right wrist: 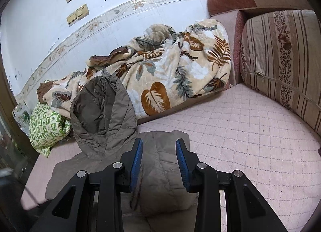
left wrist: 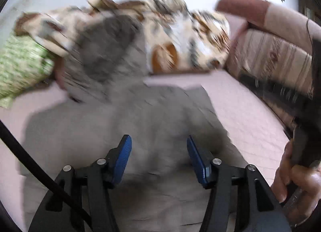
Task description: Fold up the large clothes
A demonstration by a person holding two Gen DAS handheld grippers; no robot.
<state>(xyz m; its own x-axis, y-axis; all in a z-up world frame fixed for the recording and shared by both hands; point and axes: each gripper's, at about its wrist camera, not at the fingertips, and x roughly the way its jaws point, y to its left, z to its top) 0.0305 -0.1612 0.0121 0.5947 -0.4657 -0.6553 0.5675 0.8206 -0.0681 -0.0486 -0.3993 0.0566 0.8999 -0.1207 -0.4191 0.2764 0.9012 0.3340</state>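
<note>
Lying flat on the pink bed point(right wrist: 230, 131) for folding, hood at 11 o'clock, the grey-brown jacket point(right wrist: 160, 163) sits beneath left gripper point(left wrist: 159, 143) and right gripper point(right wrist: 159, 147), whose jaws gape empty.

I'm looking at a grey-brown quilted jacket point(right wrist: 158, 163) lying flat on the pink quilted bed cover point(right wrist: 240, 131), its body bunched into a rough fold. Its hood point(right wrist: 102, 111) is spread open toward the far edge, resting against the leaf-print blanket point(right wrist: 180, 75) there.
</note>
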